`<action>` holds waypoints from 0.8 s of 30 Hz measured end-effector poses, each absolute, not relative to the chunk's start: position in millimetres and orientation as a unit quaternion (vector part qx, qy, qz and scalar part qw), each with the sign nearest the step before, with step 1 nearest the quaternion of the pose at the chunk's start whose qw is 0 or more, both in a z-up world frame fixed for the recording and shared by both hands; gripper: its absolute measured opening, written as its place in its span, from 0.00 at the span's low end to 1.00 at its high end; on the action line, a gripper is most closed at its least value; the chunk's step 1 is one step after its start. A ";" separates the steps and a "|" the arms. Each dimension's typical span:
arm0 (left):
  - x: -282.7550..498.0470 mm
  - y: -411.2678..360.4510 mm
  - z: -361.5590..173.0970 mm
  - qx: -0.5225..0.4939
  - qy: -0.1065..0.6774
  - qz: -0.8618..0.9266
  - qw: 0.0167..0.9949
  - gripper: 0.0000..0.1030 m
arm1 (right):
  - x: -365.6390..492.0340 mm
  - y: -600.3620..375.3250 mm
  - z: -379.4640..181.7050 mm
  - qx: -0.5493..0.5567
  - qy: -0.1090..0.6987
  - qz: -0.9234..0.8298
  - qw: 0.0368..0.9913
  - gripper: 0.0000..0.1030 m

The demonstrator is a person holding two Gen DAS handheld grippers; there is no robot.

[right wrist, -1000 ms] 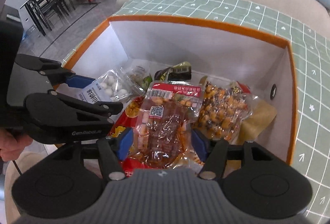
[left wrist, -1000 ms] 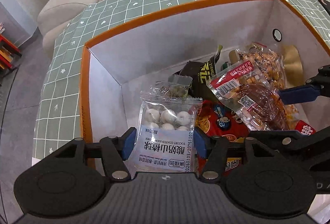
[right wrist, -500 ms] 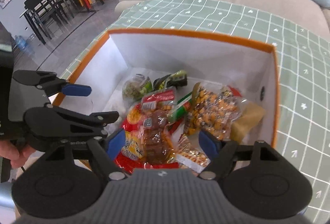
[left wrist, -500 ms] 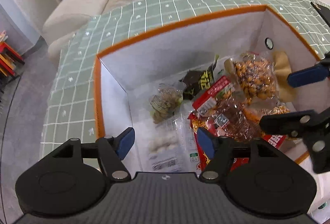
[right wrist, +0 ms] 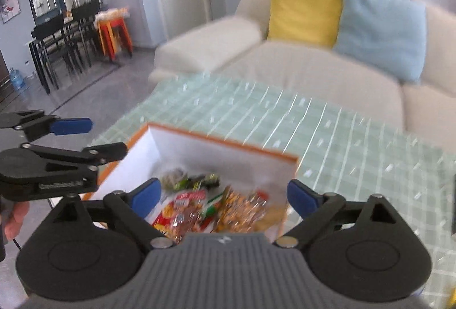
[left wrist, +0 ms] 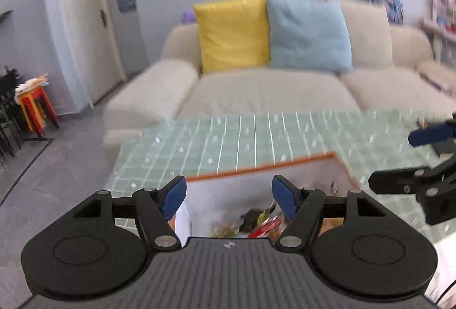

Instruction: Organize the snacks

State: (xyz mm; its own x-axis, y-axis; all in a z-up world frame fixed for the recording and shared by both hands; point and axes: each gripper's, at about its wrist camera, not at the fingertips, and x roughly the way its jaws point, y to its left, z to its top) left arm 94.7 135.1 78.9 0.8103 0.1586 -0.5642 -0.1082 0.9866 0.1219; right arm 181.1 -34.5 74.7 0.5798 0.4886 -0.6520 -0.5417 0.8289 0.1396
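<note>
Two cushions (right wrist: 342,15) — sofa (left wrist: 270,89), box (right wrist: 222,149), perhaps snacks (right wrist: 213,209)

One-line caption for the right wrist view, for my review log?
Open right tool above the orange-rimmed box of snack packets, left tool open alongside, sofa behind.

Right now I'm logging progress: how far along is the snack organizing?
Nearly done, it seems. Snack packets lie piled inside the orange-rimmed box. Left gripper and right gripper are both open and empty above it. No snacks show on the visible green checked tablecloth.
</note>
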 end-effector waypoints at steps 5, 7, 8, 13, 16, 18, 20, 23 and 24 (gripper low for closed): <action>55.1 116.5 103.9 0.002 0.251 0.084 0.964 0.79 | 139.8 -58.9 100.7 -0.039 0.313 0.264 0.911 0.93; 46.7 112.0 106.8 -0.003 0.247 0.086 0.965 0.79 | 121.8 -68.3 104.2 -0.040 0.300 0.248 0.920 0.93; 41.4 108.4 106.5 -0.005 0.246 0.089 0.965 0.79 | 113.6 -72.7 104.5 -0.042 0.295 0.239 0.924 0.93; 26.1 99.8 95.9 -0.021 0.251 0.097 0.963 0.87 | 74.2 -89.5 100.5 -0.042 0.276 0.208 0.937 0.93; 19.4 83.5 83.3 0.011 0.261 0.091 0.961 0.87 | 54.9 -95.2 93.5 -0.037 0.268 0.192 0.943 0.93; 15.8 74.1 73.6 0.022 0.272 0.090 0.958 0.88 | 40.9 -97.5 85.8 -0.044 0.263 0.183 0.946 0.93; 13.5 71.2 62.4 0.009 0.286 0.084 0.954 0.87 | 32.5 -97.4 78.3 -0.052 0.262 0.179 0.947 0.93; 14.0 70.0 50.1 -0.004 0.314 0.075 0.947 0.87 | 23.9 -97.1 68.9 -0.056 0.272 0.171 0.945 0.93; 14.3 69.2 47.4 -0.002 0.321 0.075 0.944 0.87 | 22.7 -97.4 66.7 -0.053 0.275 0.169 0.945 0.93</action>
State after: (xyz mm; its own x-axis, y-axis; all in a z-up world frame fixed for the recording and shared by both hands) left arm 14.3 69.2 47.4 0.7825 0.1414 -0.6063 -0.1435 0.9886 0.0454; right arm 22.7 -97.4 66.7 0.7914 0.2902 -0.5380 -0.3489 0.9371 -0.0076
